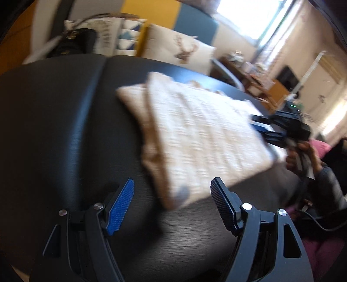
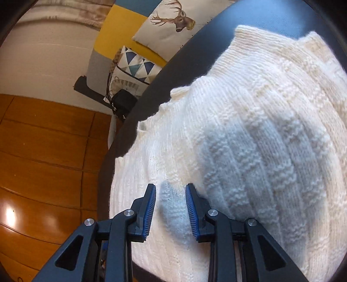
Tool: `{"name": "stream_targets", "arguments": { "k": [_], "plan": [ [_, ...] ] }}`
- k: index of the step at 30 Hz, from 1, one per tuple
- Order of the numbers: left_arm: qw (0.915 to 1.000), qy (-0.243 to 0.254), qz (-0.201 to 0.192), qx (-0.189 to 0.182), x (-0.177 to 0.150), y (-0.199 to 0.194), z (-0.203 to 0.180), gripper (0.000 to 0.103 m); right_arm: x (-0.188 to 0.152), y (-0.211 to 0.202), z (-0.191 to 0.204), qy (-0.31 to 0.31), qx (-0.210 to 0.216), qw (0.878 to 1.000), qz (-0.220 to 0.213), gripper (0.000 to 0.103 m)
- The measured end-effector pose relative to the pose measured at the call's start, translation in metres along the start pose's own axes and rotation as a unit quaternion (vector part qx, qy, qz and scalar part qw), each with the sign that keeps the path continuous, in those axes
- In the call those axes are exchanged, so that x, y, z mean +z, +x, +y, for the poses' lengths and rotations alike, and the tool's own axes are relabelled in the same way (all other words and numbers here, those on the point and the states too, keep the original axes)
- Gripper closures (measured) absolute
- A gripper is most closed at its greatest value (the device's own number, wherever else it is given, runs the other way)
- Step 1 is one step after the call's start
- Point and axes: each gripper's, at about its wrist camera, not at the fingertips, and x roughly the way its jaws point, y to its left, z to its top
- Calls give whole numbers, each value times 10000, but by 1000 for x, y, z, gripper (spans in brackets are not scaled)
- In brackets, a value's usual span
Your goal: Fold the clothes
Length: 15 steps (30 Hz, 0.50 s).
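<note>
- On the dark bench: cream knitted sweater, lying flat, already doubled into a rough rectangle, probably one more fold left.
- Right gripper low over sweater, jaws narrowly apart, clamping nothing.
- Left gripper at near corner, jaws wide, empty.

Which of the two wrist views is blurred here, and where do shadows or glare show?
Left wrist view: motion blur smears the cream sweater and the room behind, and the window is blown out; only the left gripper stays sharp. Right wrist view: crisp, the knit pattern readable; the right gripper throws a bluish shadow on the sweater, and glare spots the wooden floor.
</note>
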Motion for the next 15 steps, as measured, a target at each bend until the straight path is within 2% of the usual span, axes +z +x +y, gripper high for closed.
{"name": "stream_targets", "arguments": {
  "k": [3, 7, 10, 15],
  "plan": [
    [9993, 23, -13, -363, 6, 5, -1, 27, -3, 2, 6, -171, -175, 9997, -15, 75],
    [9983, -104, -105, -555, 23, 13, 7, 27, 3, 8, 14, -254, -302, 9992, -70, 75],
    [9975, -202, 67, -681, 28, 21, 11, 27, 2, 6, 13, -229, -337, 9991, -97, 75],
    [9942, -69, 265, -1040, 20, 19, 1, 27, 2, 6, 12, -255, -355, 9990, -120, 75]
  ]
}}
